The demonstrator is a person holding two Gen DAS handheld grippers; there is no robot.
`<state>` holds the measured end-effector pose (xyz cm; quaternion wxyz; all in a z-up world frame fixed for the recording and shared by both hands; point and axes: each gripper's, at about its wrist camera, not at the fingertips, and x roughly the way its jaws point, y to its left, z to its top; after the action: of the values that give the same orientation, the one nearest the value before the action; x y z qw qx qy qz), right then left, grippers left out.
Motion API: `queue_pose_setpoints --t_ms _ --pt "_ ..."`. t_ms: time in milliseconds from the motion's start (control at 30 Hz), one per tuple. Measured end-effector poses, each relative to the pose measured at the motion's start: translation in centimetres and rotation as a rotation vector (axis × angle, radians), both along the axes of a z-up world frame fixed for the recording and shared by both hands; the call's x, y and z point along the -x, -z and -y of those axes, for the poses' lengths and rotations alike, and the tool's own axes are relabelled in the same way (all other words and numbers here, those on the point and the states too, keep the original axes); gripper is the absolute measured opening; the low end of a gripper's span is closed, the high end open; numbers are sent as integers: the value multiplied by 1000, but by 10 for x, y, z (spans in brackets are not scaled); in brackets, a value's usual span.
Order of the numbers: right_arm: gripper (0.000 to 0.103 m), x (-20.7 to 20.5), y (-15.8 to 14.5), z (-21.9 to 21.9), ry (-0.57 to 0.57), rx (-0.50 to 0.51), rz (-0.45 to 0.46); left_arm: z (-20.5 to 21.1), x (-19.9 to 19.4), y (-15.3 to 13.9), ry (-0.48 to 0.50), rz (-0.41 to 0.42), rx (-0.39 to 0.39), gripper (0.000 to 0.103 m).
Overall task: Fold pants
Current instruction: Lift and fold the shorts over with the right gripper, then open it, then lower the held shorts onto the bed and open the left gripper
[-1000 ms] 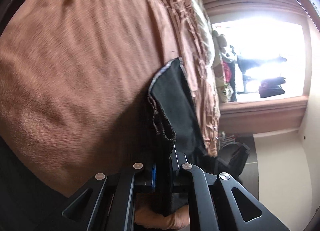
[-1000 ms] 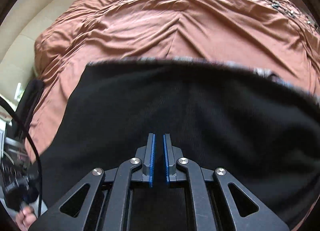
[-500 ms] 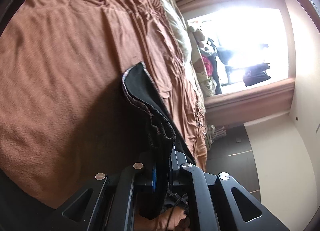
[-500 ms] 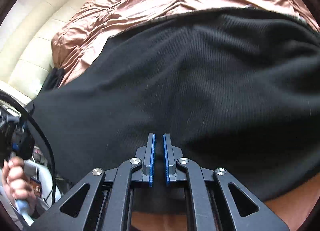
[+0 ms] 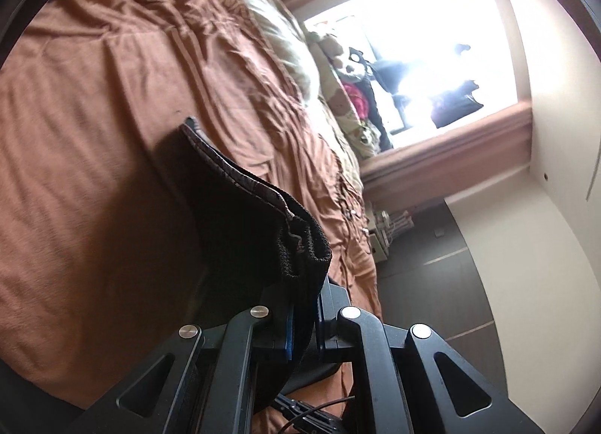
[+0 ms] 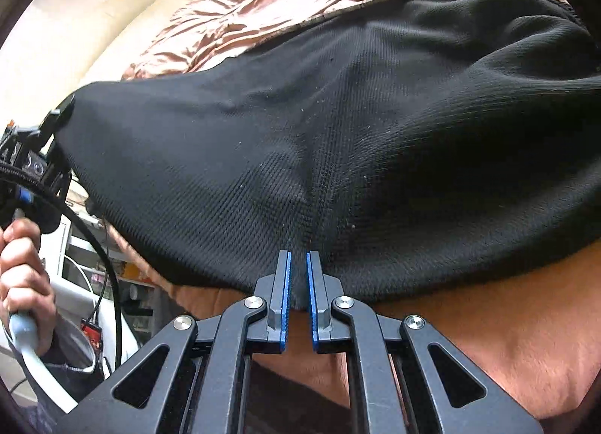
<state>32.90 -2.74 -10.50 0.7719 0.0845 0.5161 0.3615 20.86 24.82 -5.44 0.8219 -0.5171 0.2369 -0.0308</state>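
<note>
Over the bed (image 5: 94, 171), black pants (image 6: 357, 126) held up by both tongs.
Left tongs (image 5: 302, 325) are clamped on a bunched hem; right tongs (image 6: 297, 284) pinch the cloth's lower edge, the pants spread above the brown bedspread near the bed's edge.

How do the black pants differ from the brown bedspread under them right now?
The black pants are dark and ribbed; the brown bedspread is rust-coloured with a sheen. The pants hang stretched between the left gripper and the right gripper, both shut on cloth; the bedspread lies spread out, held by neither. The pants cover only part of the bedspread. Both are soft, creased fabric.
</note>
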Motion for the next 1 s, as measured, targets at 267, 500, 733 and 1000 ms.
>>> queue_pose_setpoints --t_ms 267,500,733,1000 --pt "6 -2 -28 42 70 -65 78 32 -31 -29 92 35 -48 9" --pt "42 1 -42 85 151 -122 138 73 -68 -47 205 46 -85 9" --pt "44 20 -49 132 218 -165 192 121 -102 -52 316 42 -106 9" --pt "44 33 -46 177 296 -188 194 174 -136 -40 422 4 -122 9"
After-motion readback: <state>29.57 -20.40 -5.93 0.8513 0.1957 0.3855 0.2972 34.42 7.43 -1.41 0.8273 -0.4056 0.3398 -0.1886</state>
